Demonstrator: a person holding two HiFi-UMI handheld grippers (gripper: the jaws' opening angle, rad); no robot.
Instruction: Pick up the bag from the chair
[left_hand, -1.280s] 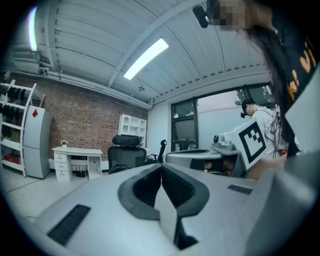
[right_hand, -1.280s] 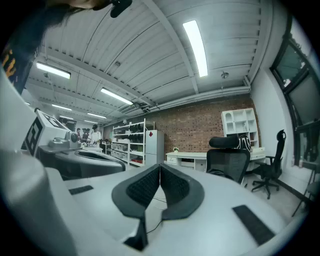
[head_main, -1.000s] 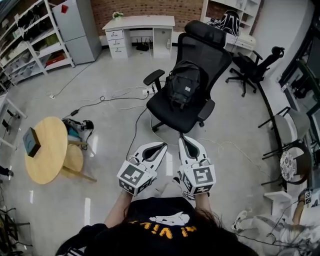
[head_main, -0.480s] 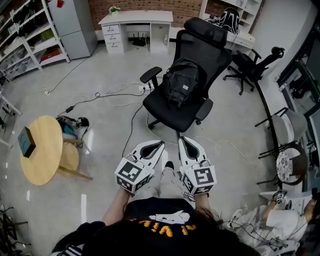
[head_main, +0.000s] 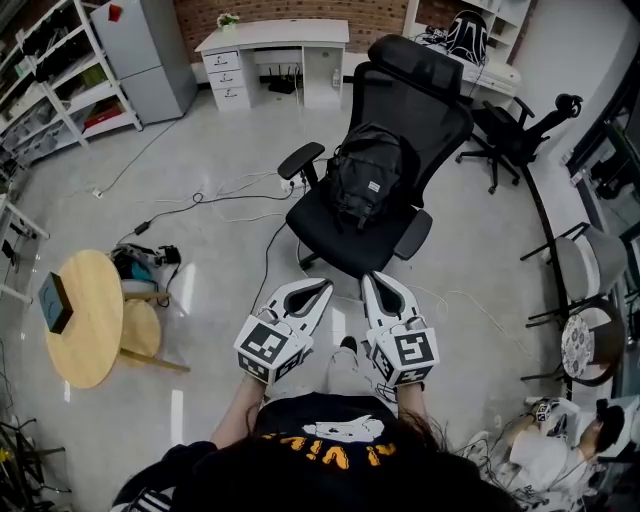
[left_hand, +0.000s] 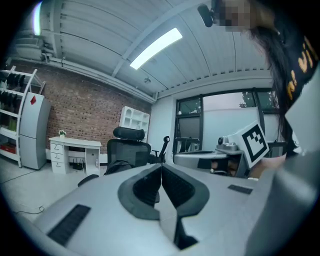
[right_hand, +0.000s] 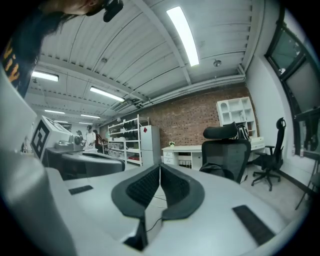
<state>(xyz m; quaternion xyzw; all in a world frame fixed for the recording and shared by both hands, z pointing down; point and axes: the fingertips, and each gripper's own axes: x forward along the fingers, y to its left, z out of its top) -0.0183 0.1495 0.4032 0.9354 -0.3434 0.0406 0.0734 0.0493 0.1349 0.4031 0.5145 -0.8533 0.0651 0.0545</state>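
While the bag (head_main: 365, 175) stood upright on the chair (head_main: 335, 238) seat against its backrest, straight ahead and well apart, the left gripper (head_main: 320, 291) and right gripper (head_main: 373, 281) pointed toward it, jaws together and empty; the right seemed slightly nearer.

the black fabric backpack (head_main: 366, 175) hides the lower backrest of the black mesh office chair (head_main: 428, 112); the print on its white label (head_main: 372, 186) is too small to read.

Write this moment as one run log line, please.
stage: before grasp | left gripper: shut, empty | right gripper: shut, empty | bag: on chair seat, not yet gripped
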